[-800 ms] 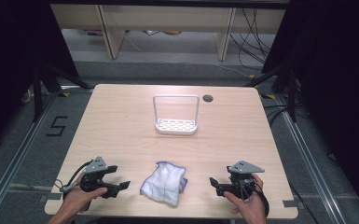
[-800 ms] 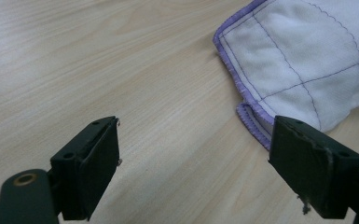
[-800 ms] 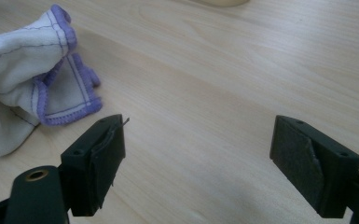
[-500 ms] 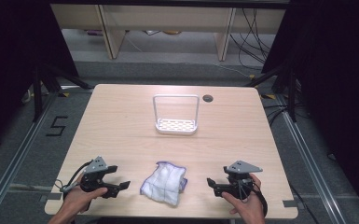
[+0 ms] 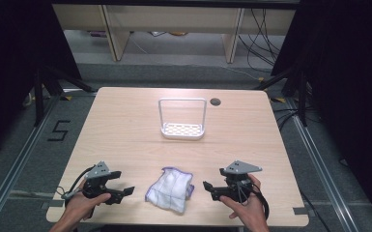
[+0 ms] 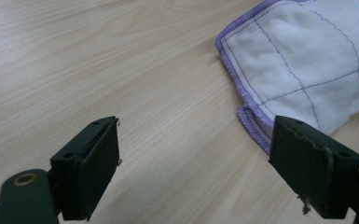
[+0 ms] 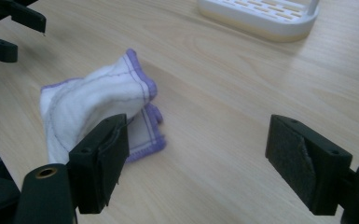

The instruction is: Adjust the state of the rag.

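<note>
Crumpled white cloth with purple stitched edge [image 5: 170, 189] lies at lower centre of high view, on light wooden table [image 5: 125, 130]. Left gripper [image 5: 123, 192] at lower left, jaws wide, nothing between, just beside cloth, not touching. Right gripper [image 5: 207, 186] at lower right, jaws wide, empty, near cloth's other side. White plastic rack with tall wire loop [image 5: 182, 119] sits upper centre, well apart from cloth.

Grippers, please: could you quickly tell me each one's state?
Left gripper: open, empty, beside the cloth.
Right gripper: open, empty.
</note>
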{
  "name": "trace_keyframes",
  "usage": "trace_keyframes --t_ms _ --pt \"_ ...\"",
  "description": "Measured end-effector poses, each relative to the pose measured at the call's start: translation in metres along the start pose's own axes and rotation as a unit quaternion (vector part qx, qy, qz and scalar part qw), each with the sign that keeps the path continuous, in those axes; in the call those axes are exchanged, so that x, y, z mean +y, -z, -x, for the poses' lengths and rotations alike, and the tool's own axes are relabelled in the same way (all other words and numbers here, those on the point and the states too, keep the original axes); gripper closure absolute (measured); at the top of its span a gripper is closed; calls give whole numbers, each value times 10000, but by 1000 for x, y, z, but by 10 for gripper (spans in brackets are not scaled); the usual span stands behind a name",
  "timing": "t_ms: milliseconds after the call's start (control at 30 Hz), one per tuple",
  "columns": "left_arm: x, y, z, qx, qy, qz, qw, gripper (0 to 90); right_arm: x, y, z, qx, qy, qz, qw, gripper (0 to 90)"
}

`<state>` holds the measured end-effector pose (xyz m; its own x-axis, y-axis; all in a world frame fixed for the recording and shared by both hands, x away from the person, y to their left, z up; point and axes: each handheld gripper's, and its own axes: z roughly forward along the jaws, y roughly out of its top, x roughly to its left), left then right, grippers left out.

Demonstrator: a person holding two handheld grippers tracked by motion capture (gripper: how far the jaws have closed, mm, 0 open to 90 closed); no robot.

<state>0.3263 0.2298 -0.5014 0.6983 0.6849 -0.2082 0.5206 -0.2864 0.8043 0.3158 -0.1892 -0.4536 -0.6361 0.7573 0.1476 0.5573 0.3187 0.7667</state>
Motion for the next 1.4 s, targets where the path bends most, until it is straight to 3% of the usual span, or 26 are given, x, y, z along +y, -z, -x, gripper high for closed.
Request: trace_keyframes --t_ms 67,100,133,333,600,833,933,1000,1100,1233,1300,1367,1400 --pt "0 0 0 1 2 4 10000 152 4 -3 -2 81 69 19 9999 230" --pt "1 1 0 18 -5 -39 10000 152 5 -3 -6 54 -22 -46 10000 231" --pt "1 1 -1 23 -10 -41 10000 152 7 -5 -5 126 117 -14 9999 232" --pt "1 2 -1 35 34 -19 10000 152 25 -14 -15 174 238 -100 9995 248" --pt "1 2 -2 56 27 -5 10000 152 49 -39 -31 402 580 -325 9970 287" --pt "1 2 -2 41 26 6 10000 152 63 -61 -35 494 551 -500 9960 325" --pt "1 2 -3 59 19 -6 10000 152 69 -73 -39 546 702 -626 9941 344" --pt "1 2 -3 60 19 -4 10000 152 71 -79 -42 581 622 -743 9936 355" --pt "1 2 -2 48 14 6 10000 152 74 -90 -42 626 754 -828 9917 382" --pt "1 2 -3 55 -10 23 10000 152 76 -104 -41 691 592 -1031 9905 410" --pt "1 3 -3 60 -4 25 10000 152 77 -109 -42 684 332 -1244 9893 416" --pt "1 3 -4 64 -2 17 10000 152 75 -115 -40 744 447 -1270 9881 452" --pt "1 3 -4 65 -9 16 10000 152 75 -115 -42 820 358 -1311 9873 469"
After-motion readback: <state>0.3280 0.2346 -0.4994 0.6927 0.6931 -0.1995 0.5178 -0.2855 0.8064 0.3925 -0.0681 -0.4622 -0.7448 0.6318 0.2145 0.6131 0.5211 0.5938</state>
